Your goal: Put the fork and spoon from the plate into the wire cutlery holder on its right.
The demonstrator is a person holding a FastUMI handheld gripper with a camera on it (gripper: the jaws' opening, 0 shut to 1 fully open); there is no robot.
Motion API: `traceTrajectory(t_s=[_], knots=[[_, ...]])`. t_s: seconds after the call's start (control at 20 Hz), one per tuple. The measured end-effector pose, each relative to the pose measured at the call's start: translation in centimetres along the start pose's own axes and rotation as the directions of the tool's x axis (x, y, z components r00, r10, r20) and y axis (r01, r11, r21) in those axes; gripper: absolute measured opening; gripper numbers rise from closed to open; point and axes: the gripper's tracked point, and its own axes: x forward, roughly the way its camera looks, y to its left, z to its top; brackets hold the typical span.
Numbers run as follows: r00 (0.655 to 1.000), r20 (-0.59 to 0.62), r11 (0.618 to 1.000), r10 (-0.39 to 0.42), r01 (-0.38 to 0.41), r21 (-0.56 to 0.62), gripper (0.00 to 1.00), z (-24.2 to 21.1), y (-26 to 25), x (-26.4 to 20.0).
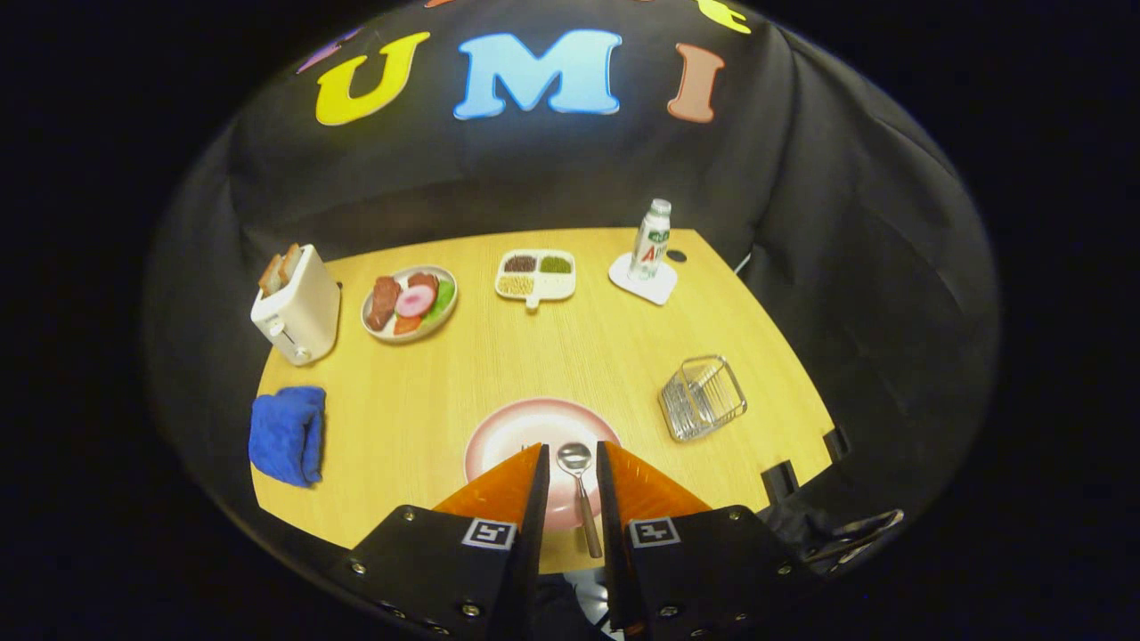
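one spoon: we see a spoon (pixel 580 491) lying in the gap between our fingers, bowl pointing away from us, handle running back toward us over the plate's near rim.
fingers: our gripper (pixel 570 456) is parted, the fingers (pixel 509 485) standing either side of the spoon; we cannot tell whether they touch it, and they do not look pressed on it.
plate: a pink plate (pixel 521 427) sits under and just ahead of the fingertips, near the table's near edge.
fork: a thin tip shows at the left fingertip, too small for us to tell what it is.
holder: the wire cutlery holder (pixel 703 397) stands on the table ahead and to the right of the fingers, apart from the plate.
surface: a light wooden table (pixel 588 356) with a fine grain, its far right corner cut at an angle.
beyond the fingers: a divided dish of grains (pixel 535 275), a plate of food (pixel 410 303) to its left, a bottle (pixel 651 240) on a white coaster (pixel 644 281) to its right.
far left: a white toaster (pixel 297 305) with bread in it, and nearer us a folded blue cloth (pixel 288 434).
room: we work inside black cloth walls (pixel 846 267) that close round the table.
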Motion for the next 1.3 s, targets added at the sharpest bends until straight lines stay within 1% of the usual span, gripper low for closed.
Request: traceTrajectory(t_s=[0.15, 0.25, 0.35, 0.55, 0.65, 0.85, 1.1, 1.15, 1.2, 1.25, 1.3], knots=[[0.988, -0.155, 1.000, -0.012, 0.008, -0.026, 0.32, -3.7, -0.3, 2.4], [0.969, -0.246, 0.998, -0.030, 0.017, -0.056, 0.32, -6.1, -0.5, 3.6], [0.942, -0.333, 0.997, -0.047, 0.024, -0.074, 0.32, -8.5, -0.6, 4.7], [0.902, -0.431, 0.997, -0.037, 0.007, -0.071, 0.32, -11.7, -0.5, 6.6], [0.886, -0.460, 0.996, -0.053, 0.013, -0.090, 0.32, -13.0, -0.9, 7.2], [0.867, -0.497, 0.995, -0.031, -0.018, -0.094, 0.32, -14.6, -0.7, 8.8], [0.858, -0.512, 0.993, -0.038, -0.025, -0.116, 0.32, -15.3, -1.1, 10.2], [0.857, -0.515, 0.992, -0.031, -0.037, -0.122, 0.31, -15.2, -1.0, 10.5], [0.854, -0.519, 0.991, -0.037, -0.037, -0.131, 0.24, -15.2, -1.1, 10.6], [0.848, -0.529, 0.992, -0.034, -0.037, -0.123, 0.13, -15.3, -1.0, 10.6], [0.852, -0.524, 0.992, -0.026, -0.043, -0.119, 0.13, -14.9, -0.8, 10.6]])
